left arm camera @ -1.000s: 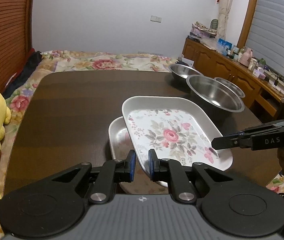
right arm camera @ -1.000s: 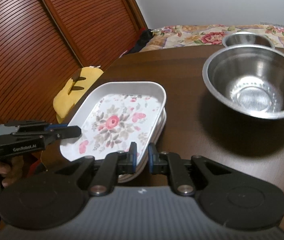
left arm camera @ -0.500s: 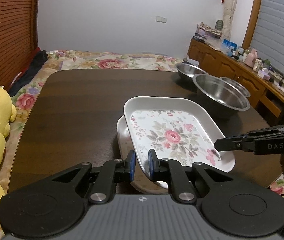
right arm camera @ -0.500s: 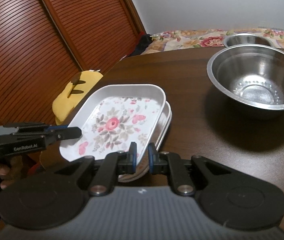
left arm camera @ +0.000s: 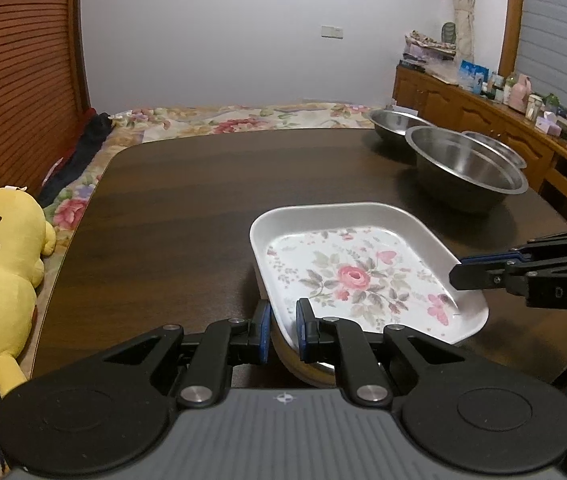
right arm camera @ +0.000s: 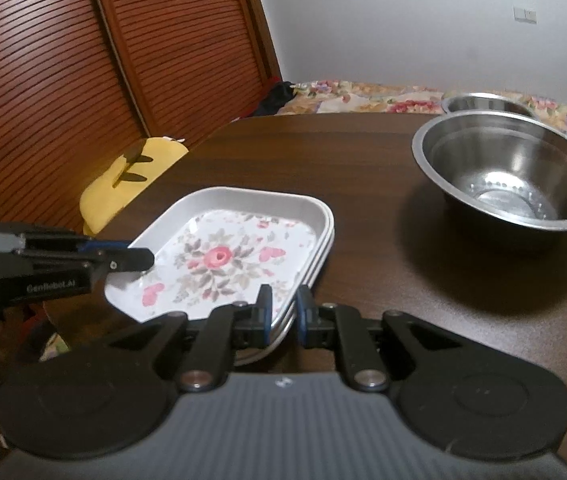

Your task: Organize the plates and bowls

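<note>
Both the left hand-held gripper (left arm camera: 283,326) and right hand-held gripper (right arm camera: 283,312) clamp opposite rims of the white rectangular floral-print plate (left arm camera: 357,276), steadying it level over the white plates stacked beneath (right arm camera: 319,258).

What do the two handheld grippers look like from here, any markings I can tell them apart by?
Both are matte black, with linkage arms, silver pivot bolts, round discs either side of a ribbed grey body, and blue pads on the fingers. The left gripper shows white "Genrobot.AI" lettering on its side in the right wrist view. The right gripper shows "DAS" on its side in the left wrist view. No cables or sleeves are visible.
</note>
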`<state>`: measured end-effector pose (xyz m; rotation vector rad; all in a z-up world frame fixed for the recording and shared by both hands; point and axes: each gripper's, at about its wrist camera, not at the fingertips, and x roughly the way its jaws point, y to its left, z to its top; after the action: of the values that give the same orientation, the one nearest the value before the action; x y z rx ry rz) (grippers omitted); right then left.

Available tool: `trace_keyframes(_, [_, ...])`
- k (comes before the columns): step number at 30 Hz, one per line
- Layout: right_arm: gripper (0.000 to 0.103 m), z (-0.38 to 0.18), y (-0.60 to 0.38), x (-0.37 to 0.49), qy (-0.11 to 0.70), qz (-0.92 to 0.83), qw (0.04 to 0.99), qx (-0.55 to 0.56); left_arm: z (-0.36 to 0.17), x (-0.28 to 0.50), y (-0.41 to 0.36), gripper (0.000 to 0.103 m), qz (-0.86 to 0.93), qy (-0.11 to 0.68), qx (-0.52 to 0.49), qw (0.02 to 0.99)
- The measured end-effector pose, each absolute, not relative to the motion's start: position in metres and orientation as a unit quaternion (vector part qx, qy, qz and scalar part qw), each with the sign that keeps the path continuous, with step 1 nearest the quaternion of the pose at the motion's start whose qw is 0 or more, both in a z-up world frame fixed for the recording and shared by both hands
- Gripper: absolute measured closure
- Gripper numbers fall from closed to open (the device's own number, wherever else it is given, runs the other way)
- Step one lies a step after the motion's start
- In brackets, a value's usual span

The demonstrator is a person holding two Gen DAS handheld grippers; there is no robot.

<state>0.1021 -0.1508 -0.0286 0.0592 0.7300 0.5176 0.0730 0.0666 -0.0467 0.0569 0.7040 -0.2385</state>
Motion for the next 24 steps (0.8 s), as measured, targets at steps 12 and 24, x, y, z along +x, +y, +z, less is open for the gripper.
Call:
trace_keyframes(12, [0.089, -0.033, -0.146, 0.093, 0.335, 0.244, 0.910, 0.035, -0.057, 0.069, 0.068, 0.088, -0.106, 0.348, 0.033, 0.931])
trace_keyframes(24, [0.089, -0.014, -0.166, 0.094, 0.312, 0.237, 0.919, 0.036, -0.038, 0.073, 0.067, 0.076, -0.109, 0.320, 0.020, 0.941])
